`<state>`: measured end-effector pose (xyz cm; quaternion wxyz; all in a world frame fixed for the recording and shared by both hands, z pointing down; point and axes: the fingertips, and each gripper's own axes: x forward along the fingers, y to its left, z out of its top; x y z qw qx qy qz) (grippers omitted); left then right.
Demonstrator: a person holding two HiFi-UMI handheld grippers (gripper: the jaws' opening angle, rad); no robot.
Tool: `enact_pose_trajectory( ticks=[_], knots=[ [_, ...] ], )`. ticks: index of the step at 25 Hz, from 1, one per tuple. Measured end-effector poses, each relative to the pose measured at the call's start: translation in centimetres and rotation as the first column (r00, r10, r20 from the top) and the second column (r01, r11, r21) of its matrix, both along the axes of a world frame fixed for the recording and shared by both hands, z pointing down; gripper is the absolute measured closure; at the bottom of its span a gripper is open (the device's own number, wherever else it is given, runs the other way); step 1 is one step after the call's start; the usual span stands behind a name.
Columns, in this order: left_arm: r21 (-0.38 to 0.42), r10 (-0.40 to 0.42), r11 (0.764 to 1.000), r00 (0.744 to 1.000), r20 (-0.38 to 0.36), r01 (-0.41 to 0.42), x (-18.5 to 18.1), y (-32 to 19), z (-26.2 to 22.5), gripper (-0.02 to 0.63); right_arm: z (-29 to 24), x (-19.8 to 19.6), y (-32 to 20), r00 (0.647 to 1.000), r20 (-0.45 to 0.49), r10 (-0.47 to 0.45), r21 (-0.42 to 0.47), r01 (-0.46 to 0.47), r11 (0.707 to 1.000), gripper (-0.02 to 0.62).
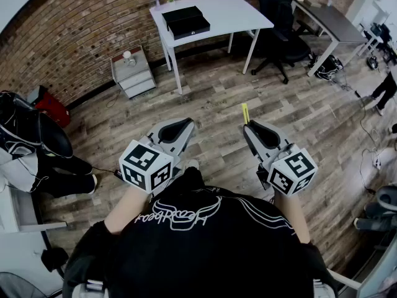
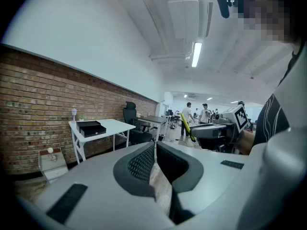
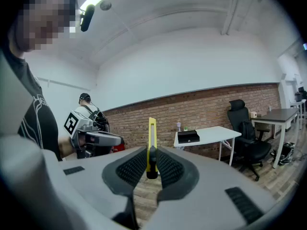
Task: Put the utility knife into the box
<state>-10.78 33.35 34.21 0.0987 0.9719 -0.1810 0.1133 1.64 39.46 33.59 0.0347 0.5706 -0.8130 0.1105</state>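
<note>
Our right gripper (image 3: 151, 164) clamped mid-body on slim yellow plastic utility knife (image 3: 152, 131), upright. Light, stiff, slick: we expect pivoting. Left gripper (image 2: 156, 159) jaws together, empty. Flat black box (image 1: 186, 21) well apart, on white table (image 1: 242, 11).

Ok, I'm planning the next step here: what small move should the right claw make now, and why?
Probably carry the right claw forward toward the white table. It is shut on the yellow utility knife, while the black box sits on that table, far ahead.
</note>
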Motion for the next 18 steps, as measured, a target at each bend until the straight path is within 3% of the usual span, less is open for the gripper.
enact_pose_trajectory(
  ticks=[8, 18],
  knots=[
    [-0.032, -0.022, 0.999, 1.000, -0.008, 0.022, 0.0, -4.6, 1.7, 0.569, 1.6, 0.1, -4.4, 1.000, -0.007, -0.012, -0.030, 0.011, 0.999, 0.528],
    [-0.073, -0.004, 0.997, 1.000, -0.007, 0.004, 3.7, -14.7, 3.4, 0.568, 3.4, 3.5, -14.4, 1.000, -0.004, 0.012, -0.077, -0.012, 0.997, 0.528]
  ],
)
